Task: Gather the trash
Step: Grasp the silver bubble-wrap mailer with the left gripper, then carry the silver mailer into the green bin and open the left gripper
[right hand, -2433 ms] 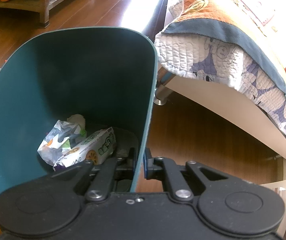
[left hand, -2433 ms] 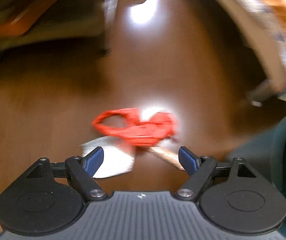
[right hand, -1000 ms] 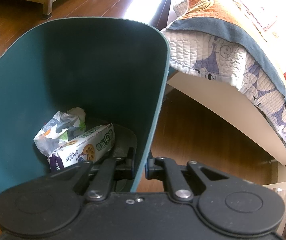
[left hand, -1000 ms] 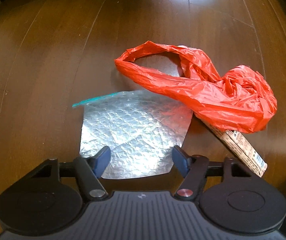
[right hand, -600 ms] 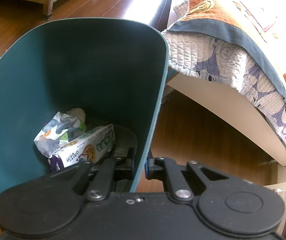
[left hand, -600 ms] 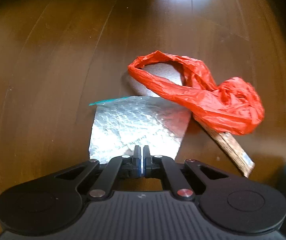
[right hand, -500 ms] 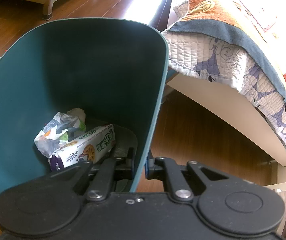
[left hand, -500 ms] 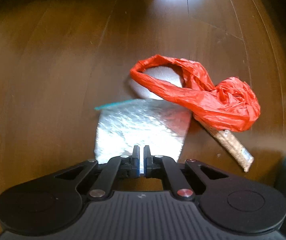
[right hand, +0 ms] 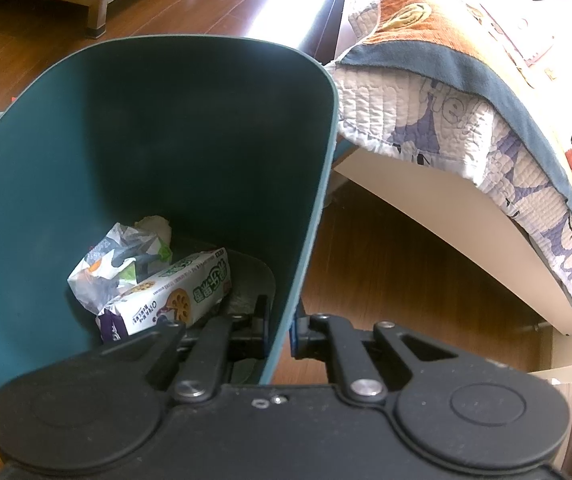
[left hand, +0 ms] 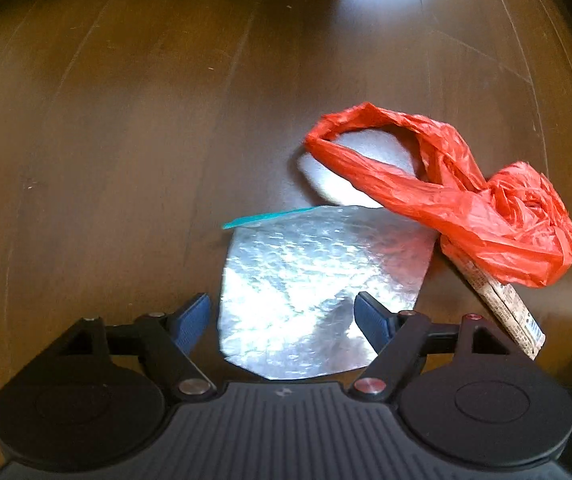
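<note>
In the left wrist view, the left gripper (left hand: 281,320) hangs spread over the near edge of the bubble-wrap pouch (left hand: 318,280), one pad on either side, lined up for a pinch. The red plastic bag (left hand: 466,200) lies at two o'clock, draped over a wrapped stick (left hand: 502,304) (both probably later pickups). In the right wrist view, the right gripper (right hand: 279,326) pinches the wall of the teal bin (right hand: 165,128), holding it ready to receive trash; a snack packet (right hand: 169,296) already sits inside at seven o'clock.
</note>
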Action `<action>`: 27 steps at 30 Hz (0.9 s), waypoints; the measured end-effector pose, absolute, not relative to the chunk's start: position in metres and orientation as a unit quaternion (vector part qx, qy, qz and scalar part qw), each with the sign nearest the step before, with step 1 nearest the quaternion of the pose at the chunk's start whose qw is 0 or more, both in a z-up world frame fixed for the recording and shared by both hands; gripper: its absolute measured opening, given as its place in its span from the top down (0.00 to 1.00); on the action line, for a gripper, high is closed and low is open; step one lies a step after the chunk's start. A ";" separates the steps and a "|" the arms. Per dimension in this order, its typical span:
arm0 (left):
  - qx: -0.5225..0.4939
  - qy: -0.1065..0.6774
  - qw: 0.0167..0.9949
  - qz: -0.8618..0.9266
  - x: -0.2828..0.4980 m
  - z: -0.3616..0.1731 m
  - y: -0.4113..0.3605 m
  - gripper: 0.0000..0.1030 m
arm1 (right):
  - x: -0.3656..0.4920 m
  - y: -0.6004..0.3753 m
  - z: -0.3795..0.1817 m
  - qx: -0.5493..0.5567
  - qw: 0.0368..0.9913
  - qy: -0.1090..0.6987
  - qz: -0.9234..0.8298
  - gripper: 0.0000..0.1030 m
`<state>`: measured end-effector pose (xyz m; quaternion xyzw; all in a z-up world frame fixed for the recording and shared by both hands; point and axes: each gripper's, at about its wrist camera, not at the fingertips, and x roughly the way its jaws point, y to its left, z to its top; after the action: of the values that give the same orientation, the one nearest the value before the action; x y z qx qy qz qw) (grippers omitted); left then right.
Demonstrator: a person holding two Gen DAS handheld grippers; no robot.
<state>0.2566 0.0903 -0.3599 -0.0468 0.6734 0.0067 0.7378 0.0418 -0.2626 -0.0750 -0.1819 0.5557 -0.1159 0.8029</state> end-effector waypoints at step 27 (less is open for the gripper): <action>0.015 0.641 0.768 -0.009 0.231 -0.310 0.074 0.99 | 0.041 -0.265 -0.075 -0.175 0.805 0.555 -0.116 0.91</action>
<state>0.2307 0.0744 -0.3102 0.0146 0.6408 -0.0087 0.7675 0.0408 -0.2646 -0.0746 -0.1748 0.5547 -0.1159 0.8052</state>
